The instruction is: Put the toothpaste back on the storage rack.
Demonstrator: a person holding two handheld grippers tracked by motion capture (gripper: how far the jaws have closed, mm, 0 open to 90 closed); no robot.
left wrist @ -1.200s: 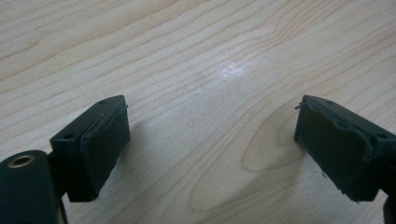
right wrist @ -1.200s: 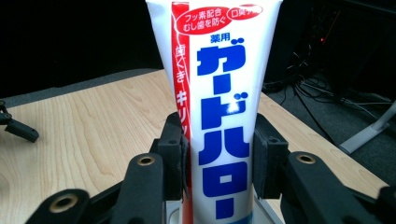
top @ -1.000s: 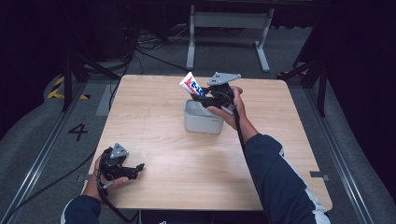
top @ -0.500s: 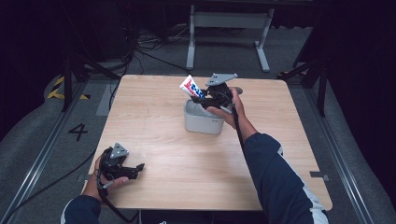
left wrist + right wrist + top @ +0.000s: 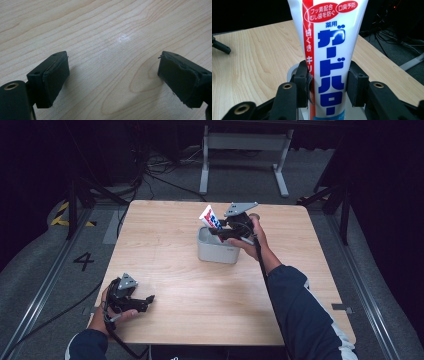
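A white toothpaste tube [image 5: 210, 217] with red and blue print stands tilted in a grey cup [image 5: 215, 253] at the middle back of the wooden table [image 5: 160, 240]. My right gripper [image 5: 216, 229] reaches over the cup from the right. In the right gripper view its pads [image 5: 302, 82] sit against both sides of the tube [image 5: 329, 62], just above the cup's rim [image 5: 291, 73]; the jaws have just been easing apart with the tube between them. My left gripper [image 5: 147, 302] rests near the front left edge, open over bare wood [image 5: 113, 77], with nothing between its jaws.
A white metal frame [image 5: 245, 150] and loose cables [image 5: 150, 175] lie on the grey floor beyond the table. A rail [image 5: 35, 295] runs along the floor at the left. Bare wood spreads between the cup and the left gripper.
The right gripper and the tube have barely shifted over the cup. The left hand has stayed where it was.
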